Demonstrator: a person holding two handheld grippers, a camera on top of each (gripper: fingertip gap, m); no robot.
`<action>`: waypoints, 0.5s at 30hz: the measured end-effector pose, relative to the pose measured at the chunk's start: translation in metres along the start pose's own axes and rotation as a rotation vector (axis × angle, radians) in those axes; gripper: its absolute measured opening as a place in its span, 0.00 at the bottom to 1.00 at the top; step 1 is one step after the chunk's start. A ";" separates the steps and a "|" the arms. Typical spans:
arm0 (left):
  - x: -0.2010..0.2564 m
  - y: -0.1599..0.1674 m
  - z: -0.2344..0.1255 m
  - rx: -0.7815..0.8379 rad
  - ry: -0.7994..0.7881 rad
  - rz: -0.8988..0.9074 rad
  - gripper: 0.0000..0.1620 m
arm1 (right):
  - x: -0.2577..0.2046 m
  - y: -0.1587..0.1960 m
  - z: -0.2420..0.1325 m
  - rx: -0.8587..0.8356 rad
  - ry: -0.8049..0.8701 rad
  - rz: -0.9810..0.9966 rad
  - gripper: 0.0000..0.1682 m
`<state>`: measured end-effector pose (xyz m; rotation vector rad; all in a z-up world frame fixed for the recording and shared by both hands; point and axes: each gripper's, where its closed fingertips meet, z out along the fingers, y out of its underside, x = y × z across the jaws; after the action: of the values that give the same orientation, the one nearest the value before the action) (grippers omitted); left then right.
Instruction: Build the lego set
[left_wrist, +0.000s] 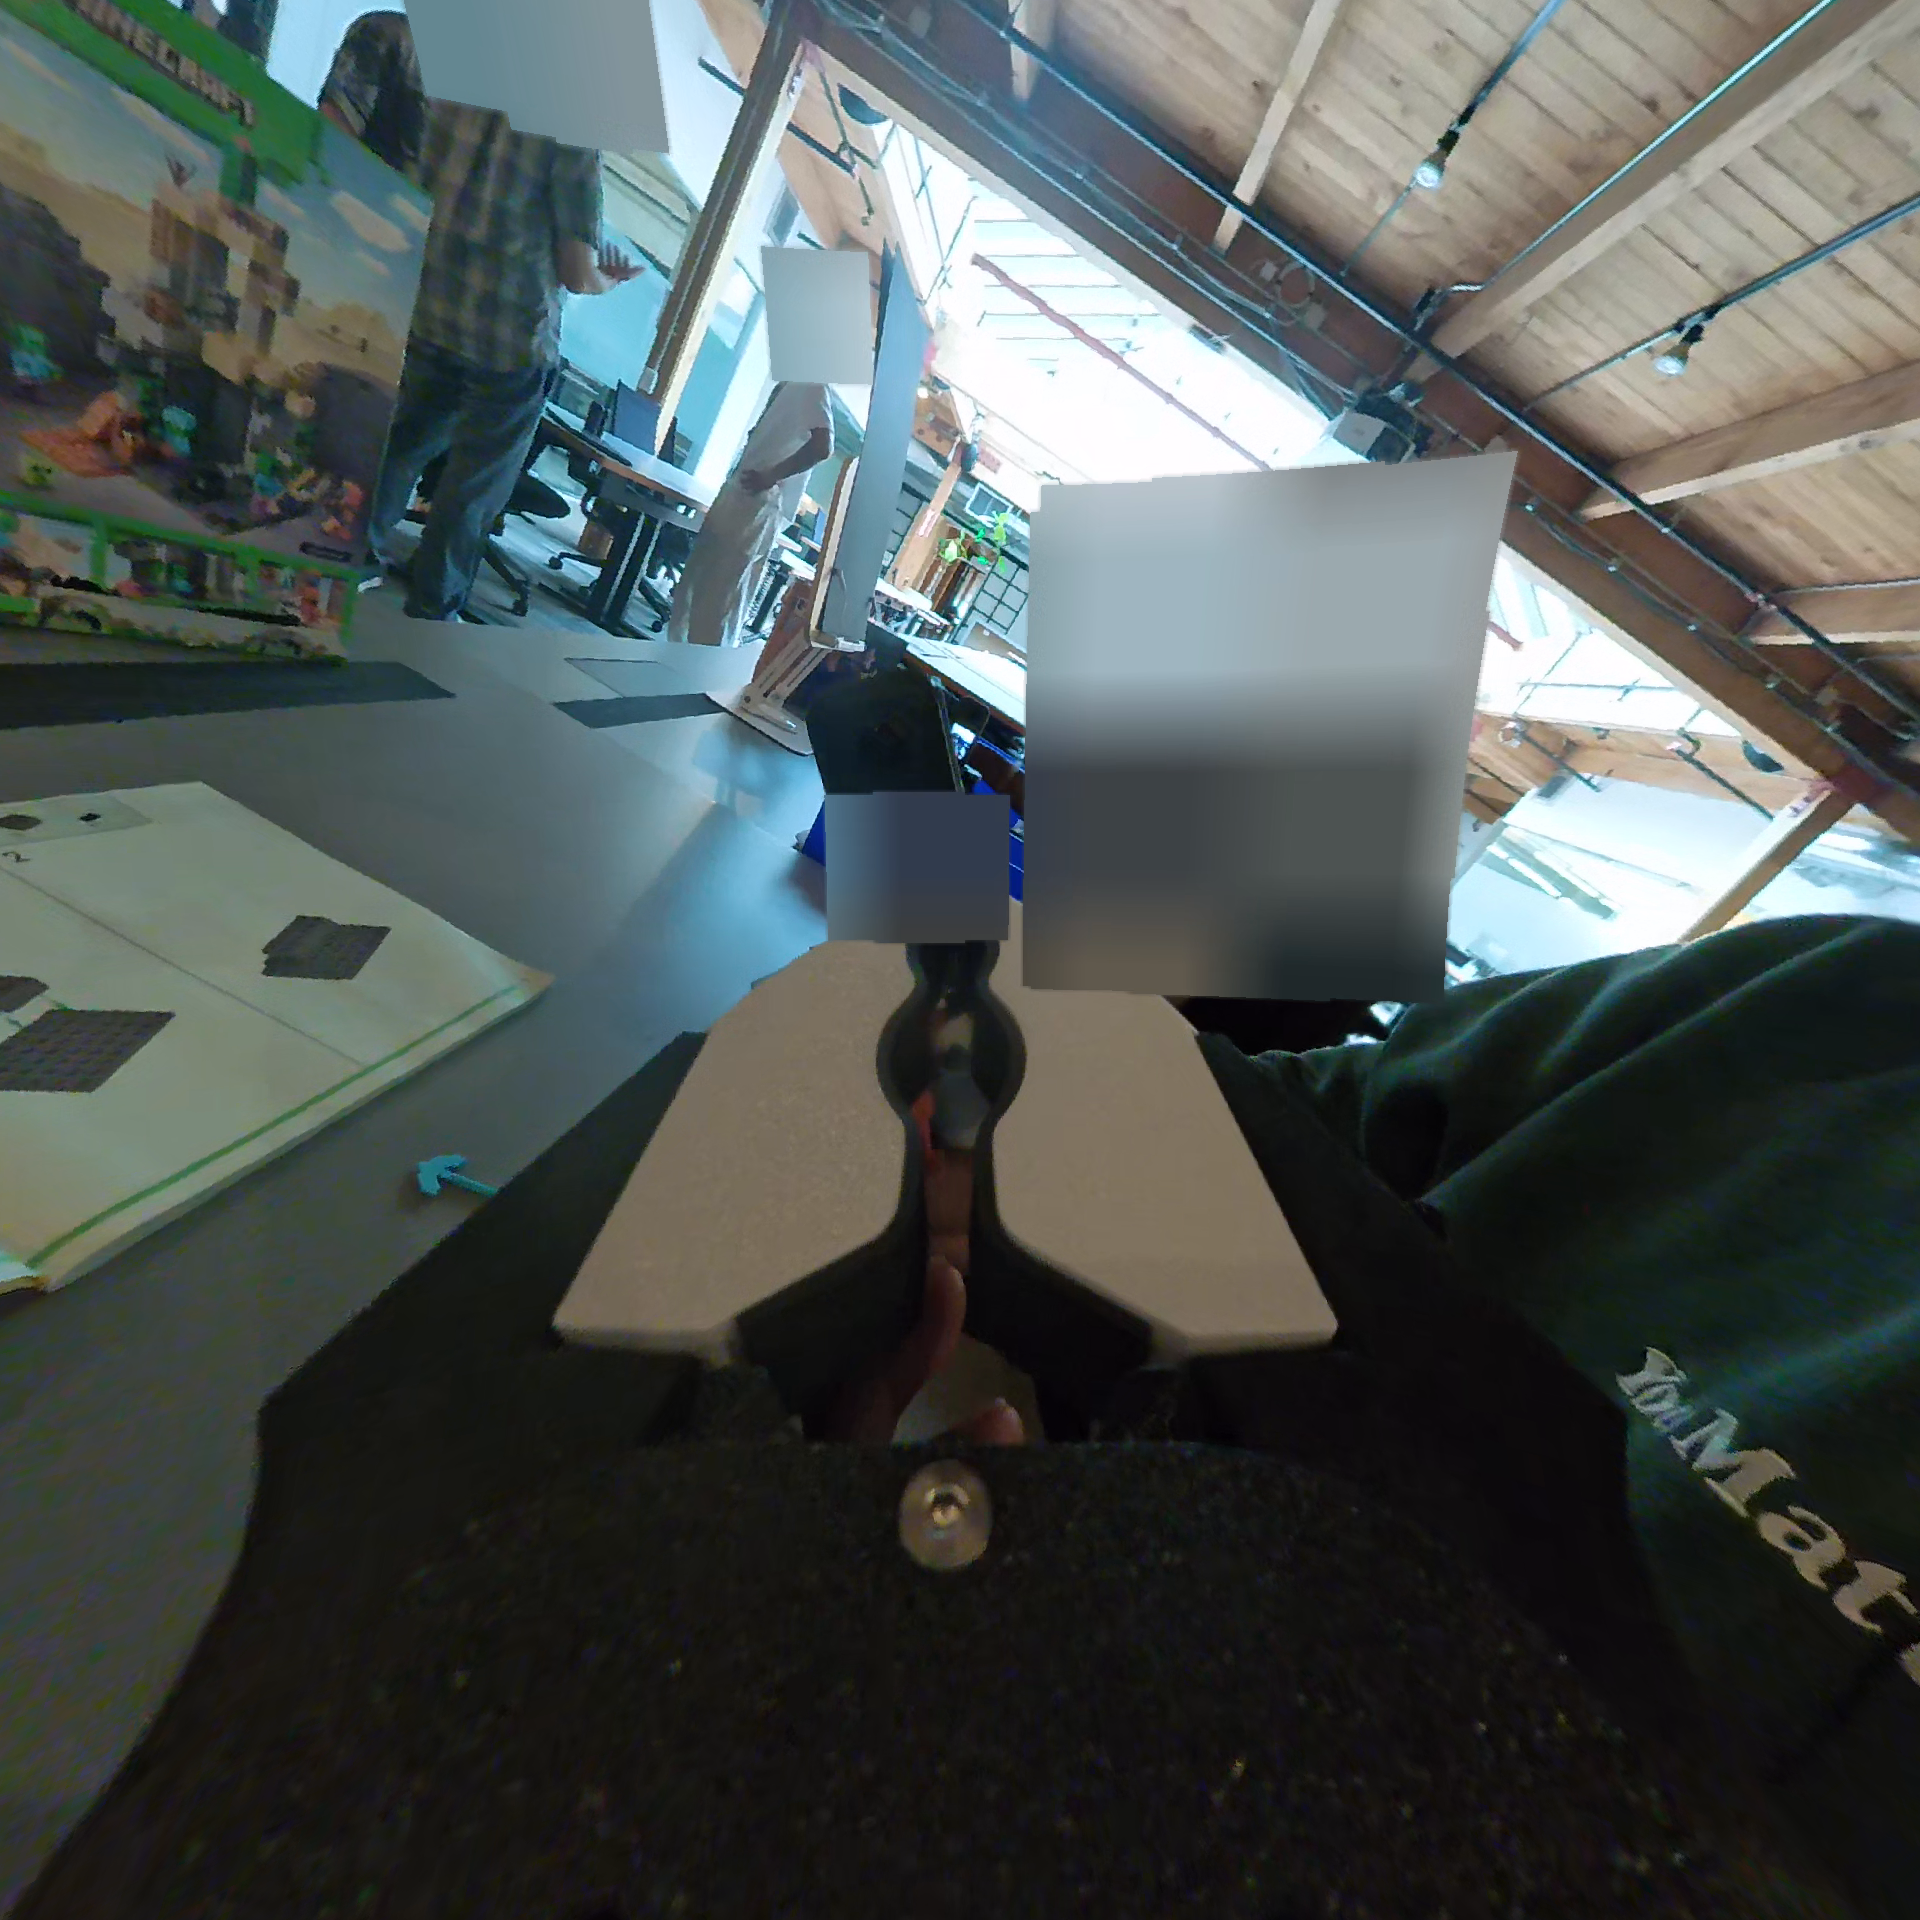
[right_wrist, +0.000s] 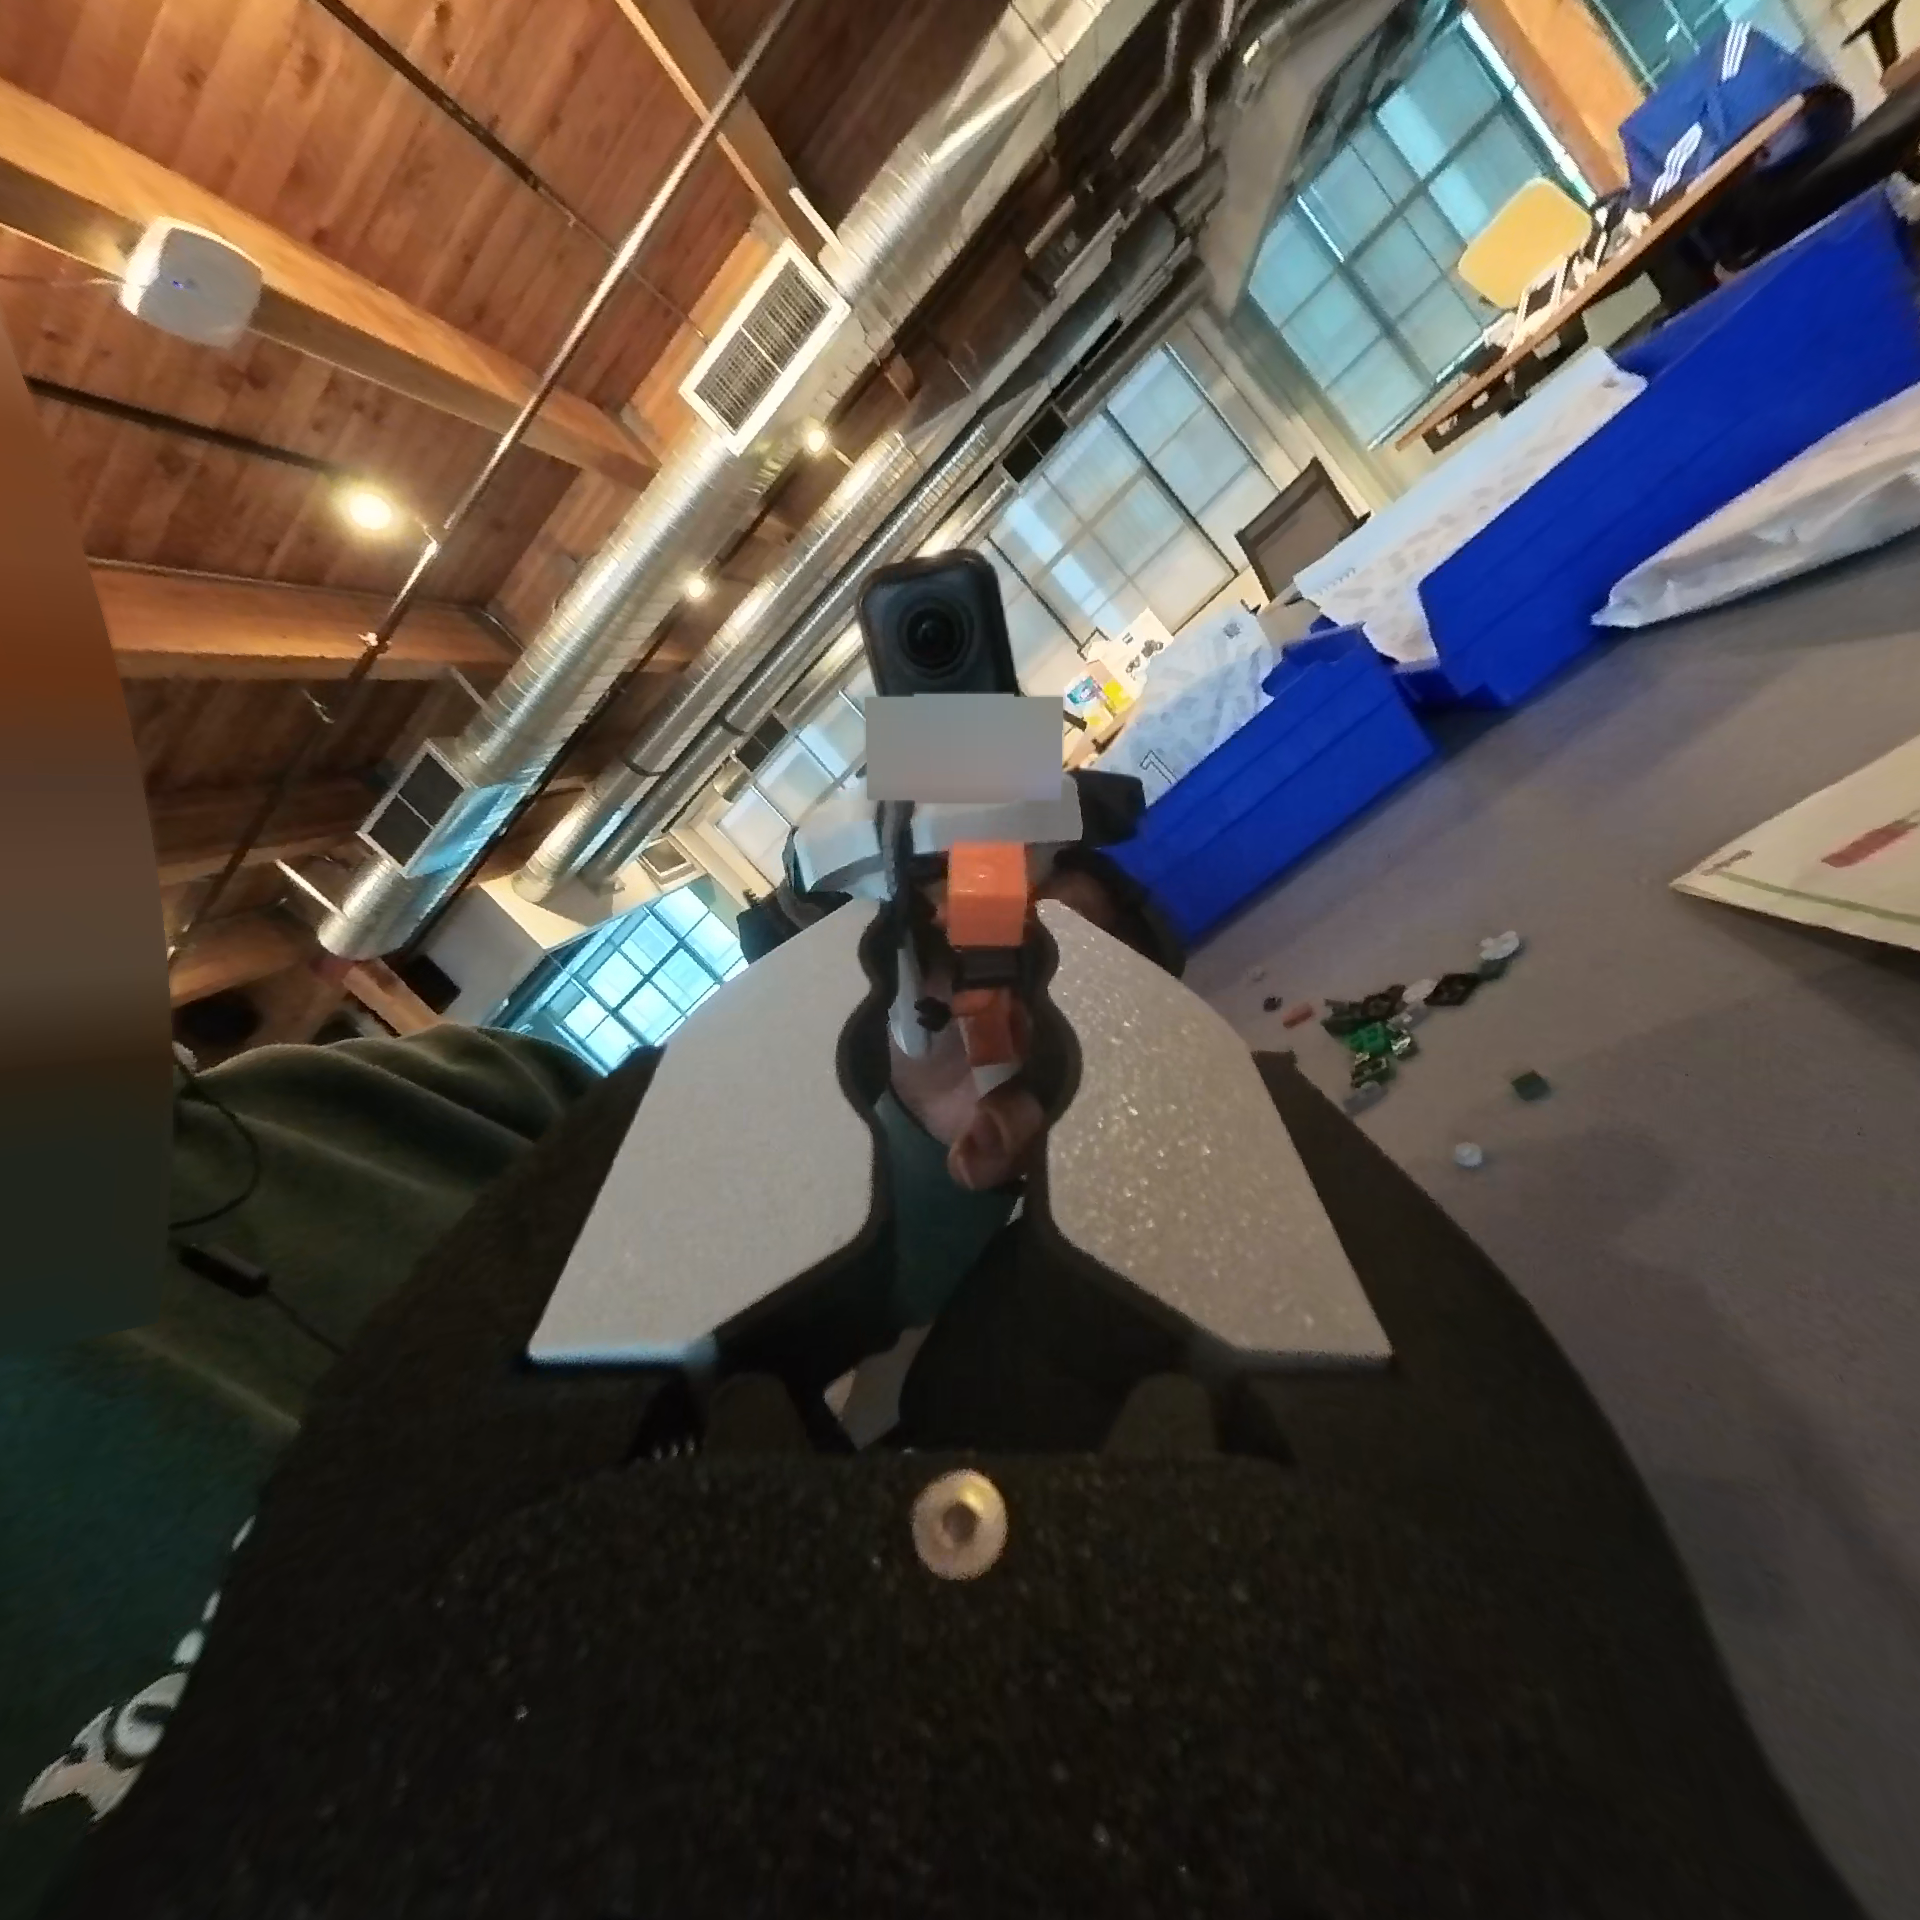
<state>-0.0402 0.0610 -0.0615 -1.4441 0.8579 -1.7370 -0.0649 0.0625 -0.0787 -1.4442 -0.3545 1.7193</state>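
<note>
While both grippers point up and face each other, we see the left gripper (left_wrist: 948, 997) closed on nothing and the right gripper (right_wrist: 961, 940) nearly closed, empty. Loose bricks (right_wrist: 1387, 1023) lie far right on the gray table (right_wrist: 1662, 1195), near the booklet's (right_wrist: 1829, 878) edge.

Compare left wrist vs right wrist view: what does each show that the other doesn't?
Left wrist only: open instruction booklet, a small teal pickaxe piece beside it on the grey table, the set's box standing behind, two people farther back.

Right wrist only: scattered loose lego pieces on the table, blue bins, and the other hand-held gripper facing it, with its camera and orange part.

Both: own hand-held gripper (left, right) nearly closed and empty, raised off the table, green sleeve, wooden ceiling.
</note>
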 end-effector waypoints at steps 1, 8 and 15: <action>0.001 0.000 0.000 0.000 0.002 0.001 0.01 | -0.001 0.000 0.000 0.003 -0.001 -0.004 0.12; 0.003 0.000 0.001 0.004 0.023 -0.012 0.01 | -0.004 0.001 -0.001 0.012 -0.010 -0.011 0.11; 0.008 -0.001 0.002 0.002 0.041 -0.007 0.02 | -0.009 0.001 -0.002 0.006 -0.022 -0.028 0.10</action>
<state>-0.0393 0.0544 -0.0562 -1.4160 0.8731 -1.7778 -0.0641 0.0546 -0.0739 -1.4110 -0.3791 1.7137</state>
